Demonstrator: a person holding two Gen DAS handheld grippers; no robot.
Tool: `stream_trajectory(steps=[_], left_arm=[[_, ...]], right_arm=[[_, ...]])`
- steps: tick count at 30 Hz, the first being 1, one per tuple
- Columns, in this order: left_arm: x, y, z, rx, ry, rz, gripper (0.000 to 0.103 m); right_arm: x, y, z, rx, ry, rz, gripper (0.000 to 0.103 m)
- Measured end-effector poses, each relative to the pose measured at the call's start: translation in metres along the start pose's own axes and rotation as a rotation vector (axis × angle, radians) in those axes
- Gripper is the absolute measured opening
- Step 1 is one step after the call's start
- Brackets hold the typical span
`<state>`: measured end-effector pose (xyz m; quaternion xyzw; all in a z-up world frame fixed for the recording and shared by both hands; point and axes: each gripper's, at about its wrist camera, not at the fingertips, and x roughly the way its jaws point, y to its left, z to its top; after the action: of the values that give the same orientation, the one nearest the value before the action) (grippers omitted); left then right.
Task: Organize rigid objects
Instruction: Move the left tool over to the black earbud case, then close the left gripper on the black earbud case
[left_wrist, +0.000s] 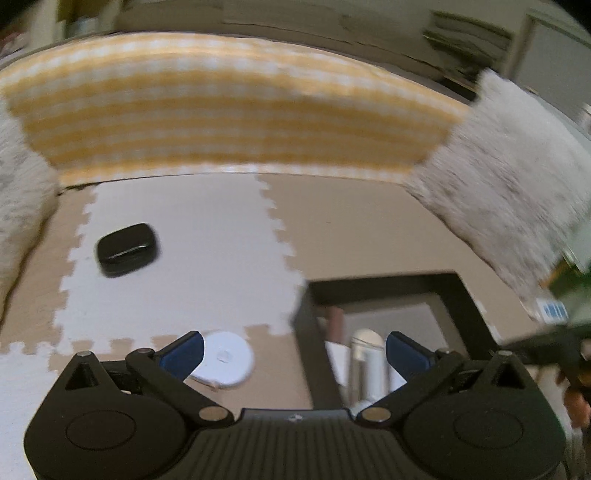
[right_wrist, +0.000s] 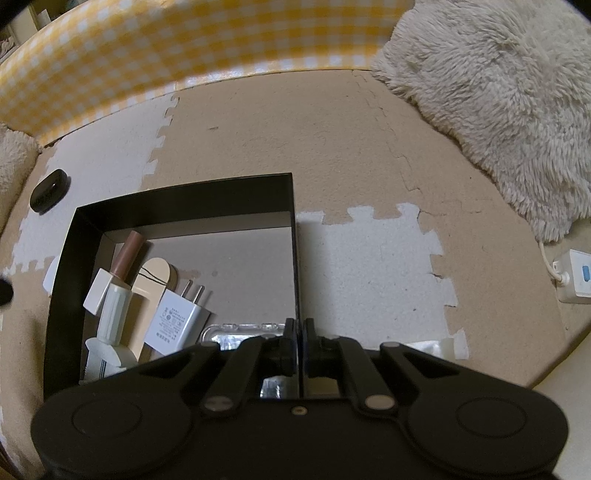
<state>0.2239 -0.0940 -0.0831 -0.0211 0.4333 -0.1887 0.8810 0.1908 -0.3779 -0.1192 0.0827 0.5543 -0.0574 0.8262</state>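
Note:
A black open box (right_wrist: 184, 192) sits on the foam floor mat. It holds a white charger plug (right_wrist: 177, 317), a brown-capped tube (right_wrist: 127, 254), a white cube (right_wrist: 98, 291) and a clear plastic case (right_wrist: 240, 330). My right gripper (right_wrist: 299, 332) is shut on the box's right wall. My left gripper (left_wrist: 295, 354) stands wide open above the box's left wall (left_wrist: 310, 350), its blue pads (left_wrist: 183, 354) gripping nothing. A white round disc (left_wrist: 227, 360) lies just left of the box. A small black case (left_wrist: 127, 249) rests farther out on the white tile, also visible as the black case (right_wrist: 50, 190) in the right wrist view.
A yellow-checked fabric wall (right_wrist: 184, 55) closes the far side. A fluffy cream rug (right_wrist: 498, 110) fills the right, with a white power strip (right_wrist: 576, 280) and cord below it. Another fluffy piece (left_wrist: 22, 206) lies at far left. A hand (left_wrist: 576, 402) shows at the left view's right edge.

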Motion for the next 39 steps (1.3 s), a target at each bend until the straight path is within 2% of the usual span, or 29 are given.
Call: stream_trajectory(steps=[12, 18, 25, 28, 33, 34, 37, 39], left_arm=[[0.041, 0.077, 0.021, -0.184, 0.015, 0.155, 0.103], [0.070, 0.110, 0.024, -0.316, 0.003, 0.213, 0.103], [0.098, 0.124, 0.040, -0.314, -0.072, 0.341, 0.103], [0.108, 0.132, 0.046, -0.334, -0.075, 0.387, 0.103], [0.121, 0.144, 0.052, -0.419, -0.055, 0.378, 0.101], [0.123, 0.145, 0.053, -0.429, -0.046, 0.381, 0.098], [0.127, 0.143, 0.055, -0.411, -0.044, 0.412, 0.089], [0.126, 0.143, 0.057, -0.408, -0.043, 0.414, 0.088]], right_arm=[[-0.002, 0.001, 0.000, -0.006, -0.007, -0.003, 0.003], [-0.002, 0.002, 0.000, -0.019, -0.010, -0.009, 0.003], [-0.001, 0.001, 0.000, -0.020, -0.015, -0.002, 0.003], [-0.001, 0.000, 0.000, -0.015, -0.015, 0.004, 0.003], [0.001, 0.003, 0.001, -0.031, -0.013, -0.008, 0.004], [0.001, 0.003, 0.001, -0.031, -0.013, -0.008, 0.004], [0.001, 0.003, 0.001, -0.033, -0.014, -0.007, 0.004], [0.001, 0.004, 0.001, -0.039, -0.014, -0.010, 0.004]])
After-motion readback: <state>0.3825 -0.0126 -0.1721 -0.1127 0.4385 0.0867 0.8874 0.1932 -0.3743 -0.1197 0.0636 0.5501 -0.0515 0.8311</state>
